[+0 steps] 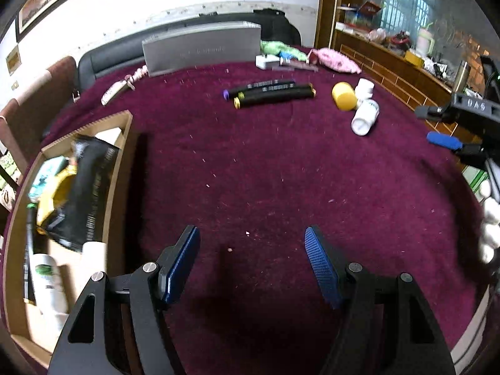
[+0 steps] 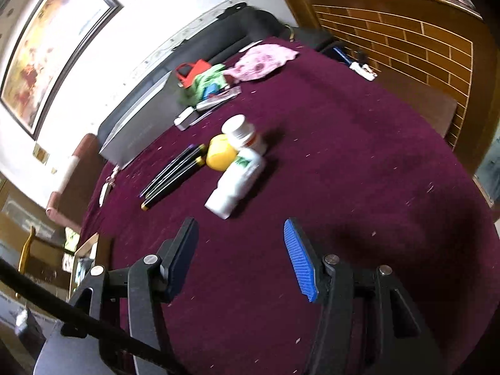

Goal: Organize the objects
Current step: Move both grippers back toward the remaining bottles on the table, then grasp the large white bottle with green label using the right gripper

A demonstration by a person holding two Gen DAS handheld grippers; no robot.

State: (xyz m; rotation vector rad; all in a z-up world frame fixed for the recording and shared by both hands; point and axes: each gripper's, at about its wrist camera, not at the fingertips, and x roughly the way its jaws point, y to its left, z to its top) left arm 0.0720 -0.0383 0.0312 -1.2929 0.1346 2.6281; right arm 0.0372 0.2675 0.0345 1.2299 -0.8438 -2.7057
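A table under a dark maroon cloth fills both my views, with a white wall and a framed picture behind it and brick-patterned wood panelling off to the side.

My left fingers are spread wide with nothing between them, hovering over bare cloth. Just to their left stands a wooden box, already holding a black packet, a yellow packet and a white bottle.

My right fingers are spread wide too, gripping nothing. Just beyond them lies a white bottle on its side, its base end toward me. Touching its far end are a yellow ball-like thing and a second white bottle standing upright. From the left view this same cluster sits well to the right of the box, across the table.

Left of the yellow thing lie black markers, side by side and touching, their coloured end caps showing.

Farther back, a grey case stands on edge by the table's far side. To the right of it there is a small heap: green cloth, pink cloth, and some small flat items too blurred to name. Left of the case lies a keychain-like strap.
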